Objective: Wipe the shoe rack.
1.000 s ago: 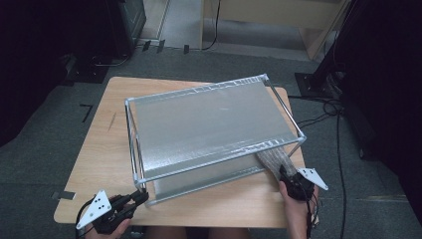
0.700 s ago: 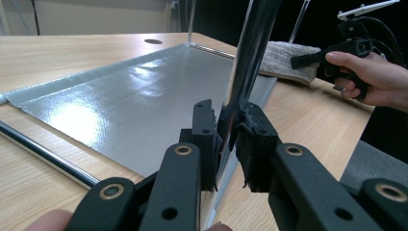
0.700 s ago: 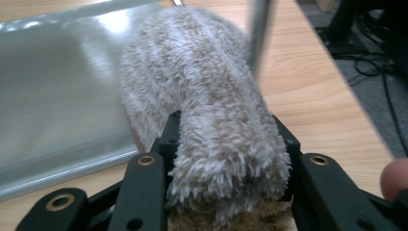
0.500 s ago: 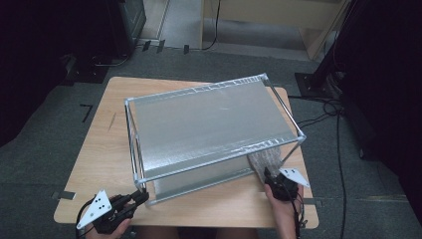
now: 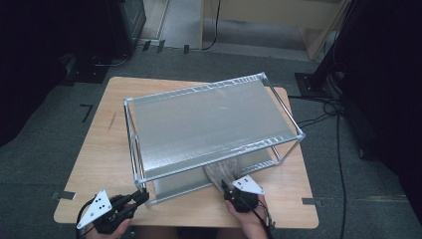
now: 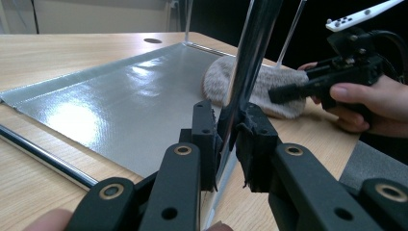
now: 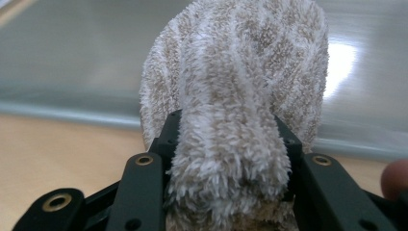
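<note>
At a wooden table (image 5: 99, 149), a person works a two-tier metal rack (image 5: 214, 119) with a gripper in each hand. The left gripper (image 5: 142, 197), at about seven o'clock in the high view, is clamped on the rack's near-left corner post (image 6: 243, 72), its black jaws pressed against the chrome tube on both sides. The right gripper (image 5: 225, 185), near five o'clock, grips a fuzzy beige-and-white striped cloth (image 7: 231, 96), its jaws squeezing a bunched fold. The cloth lies at the front edge of the rack's silver lower shelf (image 6: 120, 101), partly under the top shelf, its near end reaching onto the tabletop toward the right hand (image 5: 246, 211).
</note>
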Demonstrator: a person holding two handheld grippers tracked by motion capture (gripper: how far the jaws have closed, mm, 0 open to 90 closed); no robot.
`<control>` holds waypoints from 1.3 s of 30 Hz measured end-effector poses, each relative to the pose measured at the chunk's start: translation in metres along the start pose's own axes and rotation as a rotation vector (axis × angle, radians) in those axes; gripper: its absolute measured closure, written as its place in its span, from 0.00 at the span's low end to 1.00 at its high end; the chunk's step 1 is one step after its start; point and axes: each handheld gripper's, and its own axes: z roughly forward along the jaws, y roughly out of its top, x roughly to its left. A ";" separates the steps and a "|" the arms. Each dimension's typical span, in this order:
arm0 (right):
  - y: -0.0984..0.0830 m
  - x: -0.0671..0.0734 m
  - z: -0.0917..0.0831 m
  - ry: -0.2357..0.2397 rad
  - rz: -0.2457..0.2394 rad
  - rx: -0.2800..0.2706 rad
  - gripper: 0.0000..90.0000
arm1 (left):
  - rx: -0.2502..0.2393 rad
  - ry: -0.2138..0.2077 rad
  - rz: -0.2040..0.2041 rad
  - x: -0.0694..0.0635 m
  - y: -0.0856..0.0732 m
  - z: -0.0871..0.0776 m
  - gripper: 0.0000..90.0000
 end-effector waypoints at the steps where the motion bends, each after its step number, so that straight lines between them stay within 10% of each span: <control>1: 0.000 0.007 0.000 0.027 -0.010 0.001 0.66 | 0.001 -0.001 0.001 0.000 0.000 0.000 0.87; 9: 0.000 0.011 0.002 0.061 -0.046 -0.006 0.66 | 0.001 0.003 0.001 -0.001 0.000 0.000 0.87; 26: -0.011 -0.106 -0.019 -0.247 0.239 -0.010 0.66 | 0.001 -0.003 -0.007 0.000 0.000 0.001 0.87; 31: -0.010 -0.090 -0.014 -0.230 0.196 -0.002 0.66 | 0.001 0.000 -0.011 0.000 0.000 0.001 0.87; 39: -0.003 -0.048 -0.004 -0.066 0.089 0.018 0.66 | -0.002 -0.008 -0.013 0.000 0.000 0.002 0.87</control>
